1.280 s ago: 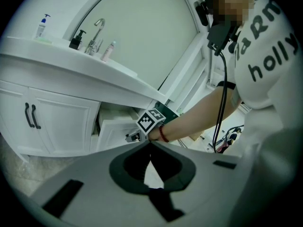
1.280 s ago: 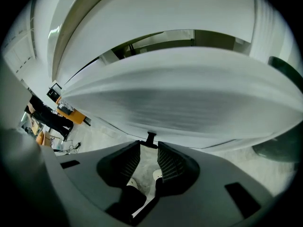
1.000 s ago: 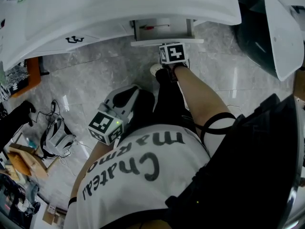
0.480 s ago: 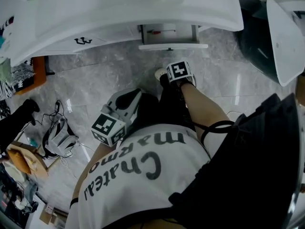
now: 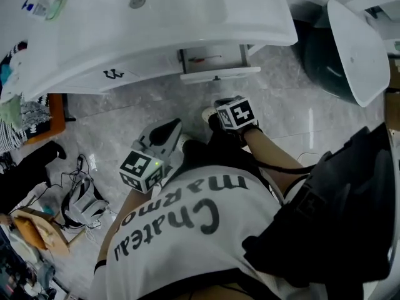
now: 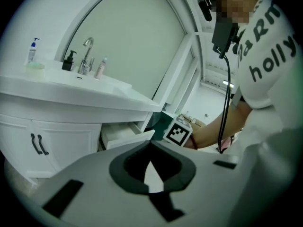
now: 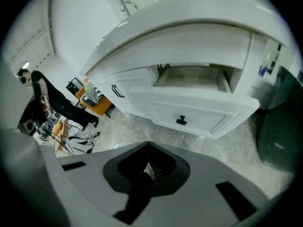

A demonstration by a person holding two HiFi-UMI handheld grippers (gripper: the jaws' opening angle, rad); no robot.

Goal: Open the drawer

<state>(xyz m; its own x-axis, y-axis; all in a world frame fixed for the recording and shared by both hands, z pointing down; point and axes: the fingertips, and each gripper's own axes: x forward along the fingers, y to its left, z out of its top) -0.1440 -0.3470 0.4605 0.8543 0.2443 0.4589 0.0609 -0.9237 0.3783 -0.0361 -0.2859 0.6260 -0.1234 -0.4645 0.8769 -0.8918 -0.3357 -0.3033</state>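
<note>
Grey marble floor (image 5: 125, 111) runs under a white vanity (image 5: 156, 30). Cables (image 5: 81, 195) lie tangled at lower left, and a dark bin (image 5: 322, 64) stands at upper right. At upper centre the drawer (image 5: 215, 64) is pulled out: white, with a black knob (image 7: 181, 121). The left gripper (image 6: 150, 145) and right gripper (image 7: 147, 144) both have jaws together on nothing, well apart from the drawer.
</note>
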